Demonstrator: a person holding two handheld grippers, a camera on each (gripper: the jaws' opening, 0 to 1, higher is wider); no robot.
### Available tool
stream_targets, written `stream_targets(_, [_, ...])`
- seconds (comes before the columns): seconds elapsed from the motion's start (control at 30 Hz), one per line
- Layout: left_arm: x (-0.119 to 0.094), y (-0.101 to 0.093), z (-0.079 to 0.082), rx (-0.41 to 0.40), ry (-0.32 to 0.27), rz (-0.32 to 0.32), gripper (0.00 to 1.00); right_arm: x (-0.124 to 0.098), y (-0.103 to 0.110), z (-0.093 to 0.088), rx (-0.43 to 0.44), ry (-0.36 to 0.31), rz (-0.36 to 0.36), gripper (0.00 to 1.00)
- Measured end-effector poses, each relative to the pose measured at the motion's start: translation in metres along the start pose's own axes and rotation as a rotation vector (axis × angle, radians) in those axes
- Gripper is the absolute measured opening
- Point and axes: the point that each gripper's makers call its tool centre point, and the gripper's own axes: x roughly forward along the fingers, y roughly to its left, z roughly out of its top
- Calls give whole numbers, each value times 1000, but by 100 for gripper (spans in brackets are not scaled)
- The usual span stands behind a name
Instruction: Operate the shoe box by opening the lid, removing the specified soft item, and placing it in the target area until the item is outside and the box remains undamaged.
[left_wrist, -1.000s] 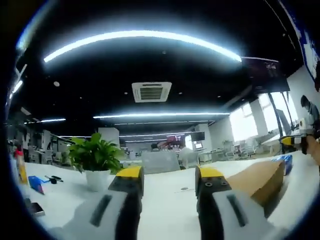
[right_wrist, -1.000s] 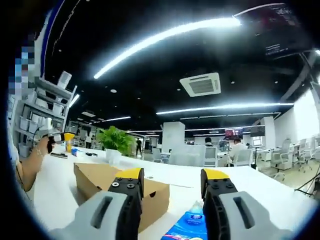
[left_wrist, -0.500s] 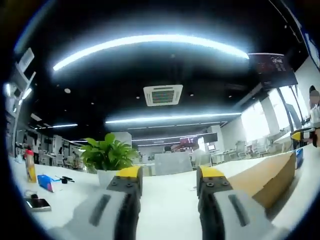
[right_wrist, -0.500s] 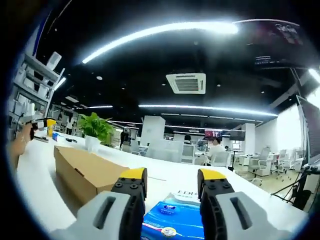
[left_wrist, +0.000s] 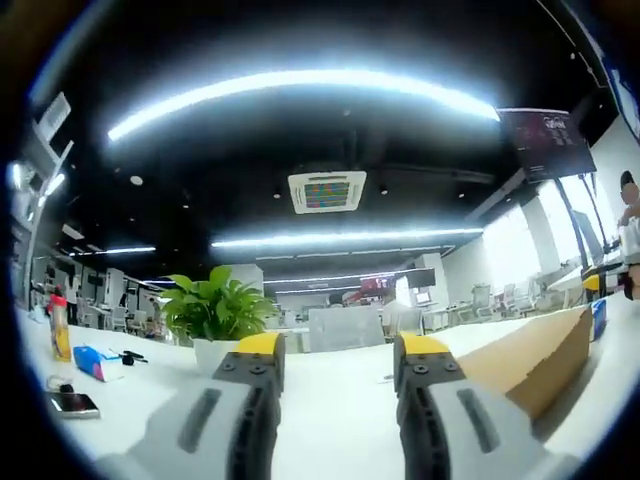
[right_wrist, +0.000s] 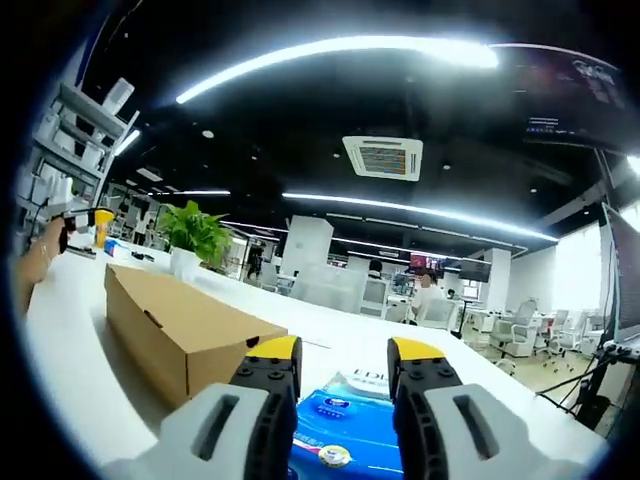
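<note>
Blue soft pack (right_wrist: 345, 440) partly hidden between parted right gripper (right_wrist: 343, 352) jaws; grip unclear. Left gripper (left_wrist: 336, 347) open, empty, shoe box (left_wrist: 525, 352) cut off right.

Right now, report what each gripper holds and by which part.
Nothing is held. The left gripper is open over bare table; the right gripper is open above the blue pack.

The left gripper (left_wrist: 330, 365) has two thick black jaws capped with yellow tips, each showing small round screw holes, rising from pale grey housings with a dark oblong slot. The right gripper (right_wrist: 345, 368) has the same build: black jaws, yellow caps, grey slotted housings.
</note>
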Motion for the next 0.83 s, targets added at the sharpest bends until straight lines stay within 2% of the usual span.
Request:
stream_targets(0.13, [1, -1, -1, -12, -2, -4, 45, 1, -1, 2, 20, -16, 4, 38])
stream_targets(0.27, [2, -3, -3, -20, 3, -14, 45, 3, -2, -1, 4, -7, -3, 40])
stream_targets(0.4, [2, -5, -1, -28, -7, -28, 46, 4, 4, -4, 4, 5, 21, 41])
stream_targets(0.83, [4, -6, -1, -47, -17, -42, 46, 4, 7, -4, -63, 7, 21, 41])
